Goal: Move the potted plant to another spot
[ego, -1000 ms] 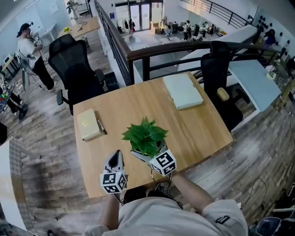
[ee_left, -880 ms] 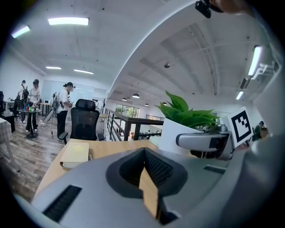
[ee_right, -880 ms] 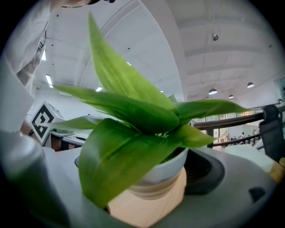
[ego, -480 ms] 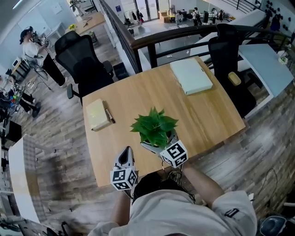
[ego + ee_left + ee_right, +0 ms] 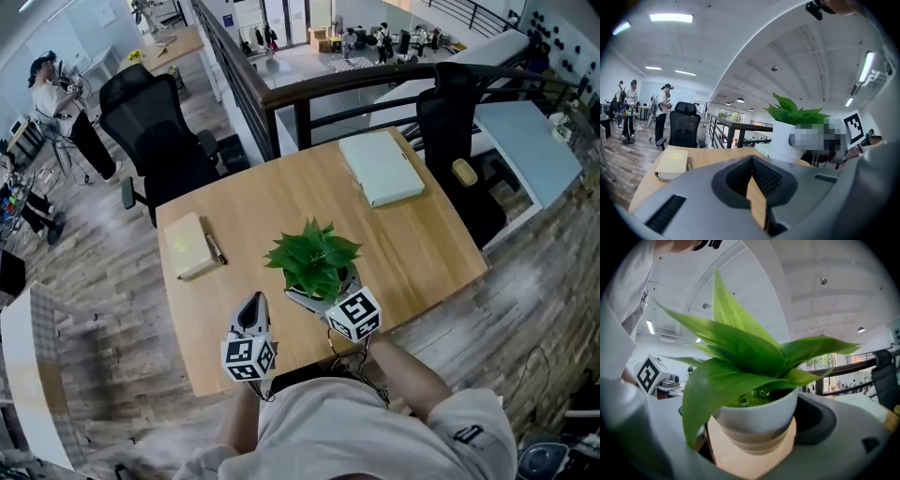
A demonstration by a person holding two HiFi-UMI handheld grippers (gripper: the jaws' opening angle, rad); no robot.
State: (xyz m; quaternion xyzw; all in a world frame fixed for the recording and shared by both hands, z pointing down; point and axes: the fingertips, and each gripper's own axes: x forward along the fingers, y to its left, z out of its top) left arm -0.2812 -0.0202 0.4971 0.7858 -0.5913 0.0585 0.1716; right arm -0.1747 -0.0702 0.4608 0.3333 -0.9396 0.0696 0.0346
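Right gripper view: the potted plant [image 5: 757, 414] is clasped by its white pot between the jaws of the right gripper [image 5: 328, 302], at the near edge of the wooden table [image 5: 412, 253]. The left gripper [image 5: 251, 306] is held just beside it, jaws pressed together on nothing.

Potted plant [image 5: 314, 260] and the right hand-held gripper [image 5: 328, 298] clamped on it, shifted slightly rightward over the table [image 5: 422, 234]
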